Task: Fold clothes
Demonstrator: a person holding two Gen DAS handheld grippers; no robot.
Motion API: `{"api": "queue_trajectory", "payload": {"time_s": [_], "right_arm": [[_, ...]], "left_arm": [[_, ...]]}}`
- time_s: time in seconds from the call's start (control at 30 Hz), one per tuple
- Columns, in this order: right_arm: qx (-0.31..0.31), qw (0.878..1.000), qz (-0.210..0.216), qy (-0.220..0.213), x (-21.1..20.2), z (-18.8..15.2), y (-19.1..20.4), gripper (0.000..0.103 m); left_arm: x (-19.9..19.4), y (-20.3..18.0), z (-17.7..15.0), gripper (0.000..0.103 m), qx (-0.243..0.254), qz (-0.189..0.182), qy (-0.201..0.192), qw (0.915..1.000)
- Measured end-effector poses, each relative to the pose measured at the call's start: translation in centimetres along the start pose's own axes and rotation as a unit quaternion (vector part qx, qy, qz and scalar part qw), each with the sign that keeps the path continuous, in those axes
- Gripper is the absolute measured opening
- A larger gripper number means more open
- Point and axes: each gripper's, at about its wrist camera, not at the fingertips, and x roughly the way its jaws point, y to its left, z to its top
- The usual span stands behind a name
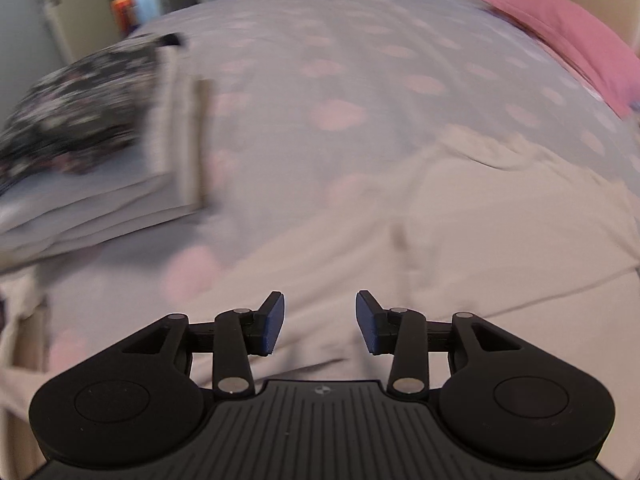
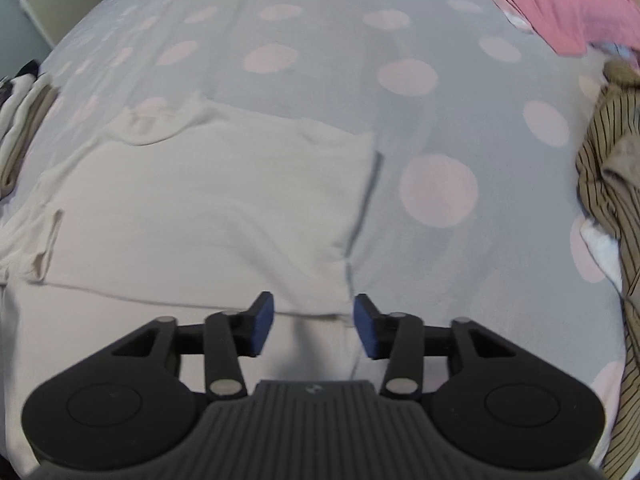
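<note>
The cream t-shirt (image 2: 208, 200) lies flat on the bed (image 2: 400, 40), toward its near edge and left of the middle, with one side already turned in so that a straight folded edge runs down its right side. Both tools hang above it with nothing between their pads: the right gripper (image 2: 314, 326) has its jaws partly open over the bottom end of that folded edge, and the left gripper (image 1: 320, 322) has its jaws partly open over cream cloth nearer the shirt's other side.

The next fold, as I judge it, is the left side or the hem. To do it well, bring each set of jaws down on the cloth's edge itself, pinching all layers at once (a single layer would drag the fold askew). Lift both corners together and level, then lay them down square to the folded edge.

Keep clear of the folded pile (image 1: 100, 184) at the bed's left edge and the striped garment (image 2: 608, 184) at its right.
</note>
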Motion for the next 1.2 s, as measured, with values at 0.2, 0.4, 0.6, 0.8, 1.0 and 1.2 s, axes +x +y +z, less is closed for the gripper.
{"api": "queue_trajectory", "payload": {"time_s": [0.2,0.4,0.6,0.8,1.0,1.2], "right_arm": [[-0.029,0.999,0.026,-0.008,-2.4,-1.1,2.9,0.059],[-0.048,0.999,0.017,0.0,-2.4,-2.6,5.6,0.062],[-0.076,0.997,0.001,0.018,-1.8,-4.4,7.3,0.062],[-0.073,0.997,0.015,0.018,-1.7,-4.8,8.3,0.061],[-0.091,0.995,0.027,-0.025,-2.0,-4.9,9.3,0.076],[-0.09,0.996,0.024,-0.001,-1.0,-4.6,9.3,0.081]], "left_arm": [[-2.9,8.4,-0.8,0.039,-0.112,0.064,-0.016,0.9915],[-5.6,15.7,-2.8,0.042,-0.193,0.16,-0.048,0.9668],[-7.9,19.9,-4.9,0.047,-0.227,0.236,-0.075,0.942],[-7.9,22.5,-6.1,0.047,-0.268,0.239,-0.074,0.9305],[-6.8,23.7,-7.0,0.044,-0.307,0.222,-0.074,0.9227],[-7.2,23.0,-6.8,0.007,-0.291,0.206,-0.096,0.9293]]}}
